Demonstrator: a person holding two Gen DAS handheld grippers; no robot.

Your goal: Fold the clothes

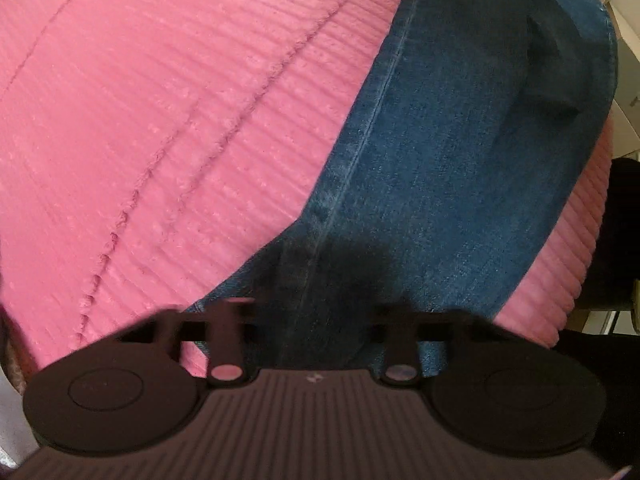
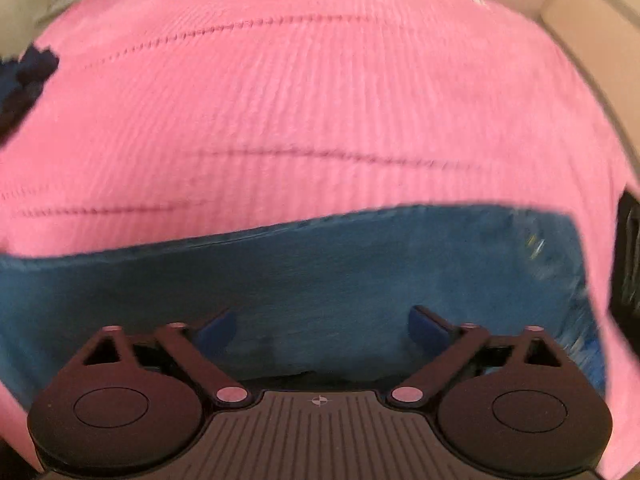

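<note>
Blue denim garment (image 1: 460,152) lies flat on a pink ribbed cover (image 1: 168,112). In the left wrist view it runs as a long band from the near edge up to the far right, a stitched seam along its left side.

Left gripper (image 1: 316,280): pointed straight down at the denim, jaws closed together; fingertips lost in dark blur, so cannot tell whether cloth is pinched.

Right gripper (image 2: 322,326): jaws spread wide, blue pads (image 2: 426,328) apart, nothing between them, over the denim. Here the denim crosses the near half, pink cover beyond. View blurred.
</note>
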